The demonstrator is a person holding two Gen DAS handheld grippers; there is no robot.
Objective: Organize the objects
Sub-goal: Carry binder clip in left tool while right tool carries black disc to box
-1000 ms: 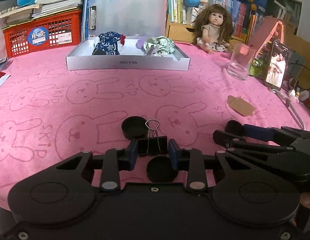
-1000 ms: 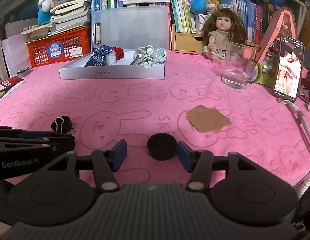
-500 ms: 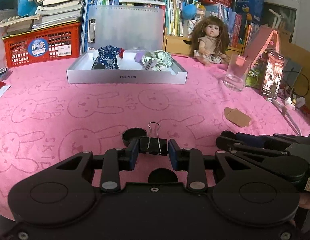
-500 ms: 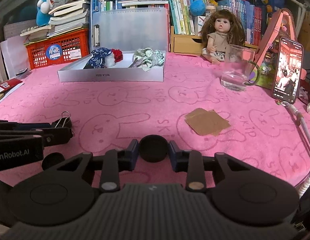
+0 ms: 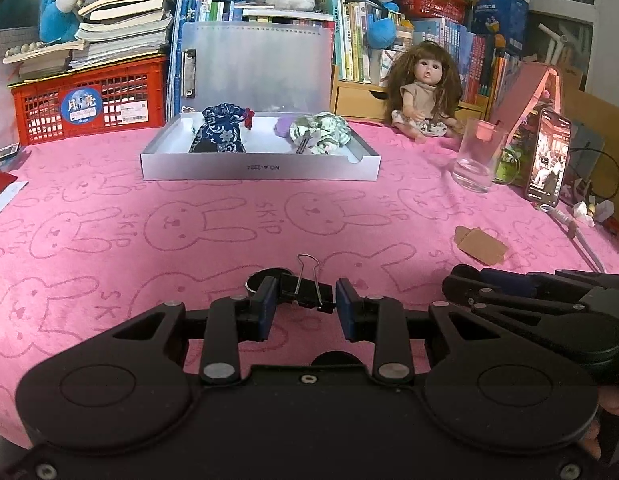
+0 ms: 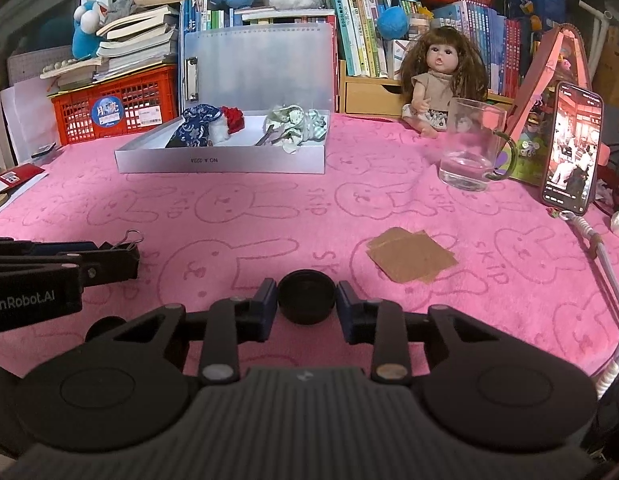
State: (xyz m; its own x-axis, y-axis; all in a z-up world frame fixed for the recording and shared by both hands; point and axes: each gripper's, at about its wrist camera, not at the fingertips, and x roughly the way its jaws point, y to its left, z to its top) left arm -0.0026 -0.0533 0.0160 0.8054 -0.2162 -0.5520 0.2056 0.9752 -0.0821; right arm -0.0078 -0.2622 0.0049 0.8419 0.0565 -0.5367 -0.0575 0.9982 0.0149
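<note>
My left gripper [image 5: 305,305] is shut on a black binder clip [image 5: 306,291] with its wire handles pointing up, just above the pink bunny cloth [image 5: 213,224]. A black round cap [image 5: 269,274] lies behind its left finger. My right gripper [image 6: 306,307] is shut on another black round cap [image 6: 306,296] at the cloth's near side. From the right wrist view the left gripper [image 6: 121,258] reaches in from the left with the clip's handles [image 6: 129,238] showing. A white open box [image 5: 261,168] at the back holds a blue patterned pouch [image 5: 219,134] and a floral scrunchie [image 5: 319,132].
A cardboard scrap [image 6: 409,254] lies right of centre. A glass mug [image 6: 471,146], a propped phone [image 6: 571,148] with its cable [image 6: 605,264] and a doll [image 6: 441,80] stand at the back right. A red crate [image 5: 89,104], books and plush toys line the back.
The right gripper's jaws have closed onto the black cap. The left gripper has tipped up a little with the binder clip, so the caps beneath it sit lower in its view.
</note>
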